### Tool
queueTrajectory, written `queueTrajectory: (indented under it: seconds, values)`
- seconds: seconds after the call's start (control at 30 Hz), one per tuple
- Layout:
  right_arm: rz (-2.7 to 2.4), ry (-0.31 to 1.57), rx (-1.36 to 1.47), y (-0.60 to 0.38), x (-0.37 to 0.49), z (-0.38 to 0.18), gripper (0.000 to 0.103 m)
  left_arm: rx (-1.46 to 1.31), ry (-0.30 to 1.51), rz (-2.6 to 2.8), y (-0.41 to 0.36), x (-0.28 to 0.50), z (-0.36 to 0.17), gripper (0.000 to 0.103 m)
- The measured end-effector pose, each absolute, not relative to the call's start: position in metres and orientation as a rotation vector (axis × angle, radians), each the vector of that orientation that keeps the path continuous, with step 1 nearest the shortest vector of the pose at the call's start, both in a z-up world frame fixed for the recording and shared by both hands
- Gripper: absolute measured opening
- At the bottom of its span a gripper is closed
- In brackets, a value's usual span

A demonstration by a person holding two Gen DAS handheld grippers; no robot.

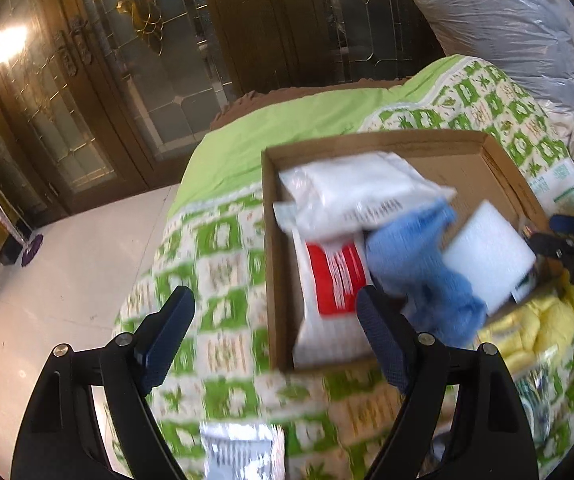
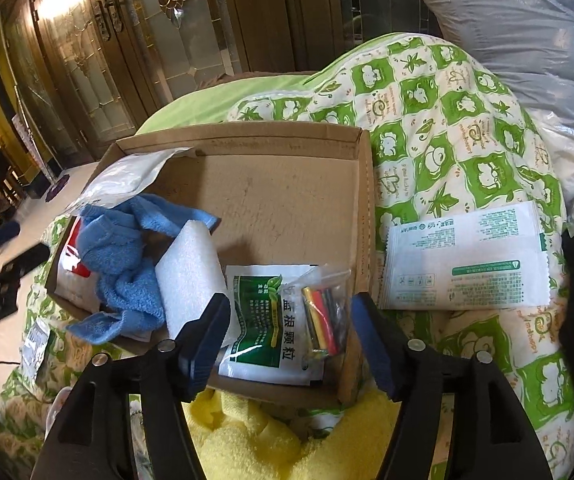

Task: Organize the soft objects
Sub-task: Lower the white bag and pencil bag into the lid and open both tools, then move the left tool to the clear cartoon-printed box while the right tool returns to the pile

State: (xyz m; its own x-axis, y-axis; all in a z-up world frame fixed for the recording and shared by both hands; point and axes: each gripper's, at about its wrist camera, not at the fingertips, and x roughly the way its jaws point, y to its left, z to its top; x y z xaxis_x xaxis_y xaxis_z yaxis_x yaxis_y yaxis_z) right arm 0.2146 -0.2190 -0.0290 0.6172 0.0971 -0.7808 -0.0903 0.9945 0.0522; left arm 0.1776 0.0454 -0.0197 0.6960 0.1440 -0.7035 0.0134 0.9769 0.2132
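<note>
While both tools hang over the bed, a cardboard box (image 2: 279, 200) on the green-and-white quilt (image 2: 447, 120) carries the soft things.
Left hand-held gripper (image 1: 275, 332) is spread wide with nothing between its fingers, at the box's near-left corner; right hand-held gripper (image 2: 291, 340) is also wide and empty, above the near edge. Inside lie a blue towel (image 2: 119, 256), a white foam block (image 2: 191, 280), a green-and-white sachet (image 2: 259, 320) and a clear bag of colored sticks (image 2: 323, 320). A yellow towel (image 2: 247, 440) lies just outside.
</note>
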Motion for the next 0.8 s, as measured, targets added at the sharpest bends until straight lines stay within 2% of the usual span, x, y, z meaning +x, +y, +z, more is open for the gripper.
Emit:
queueTrajectory:
  seconds: [0.43, 0.8]
  values:
    - [0.101, 0.892, 0.008, -0.218, 0.169, -0.010, 0.078, 0.124, 0.864, 0.019, 0.030, 0.105, -0.035, 0.083]
    - [0.107, 0.932, -0.004, -0.220, 0.128, 0.001, 0.079, 0.166, 0.907, -0.069, -0.004, 0.053, -0.047, 0.083]
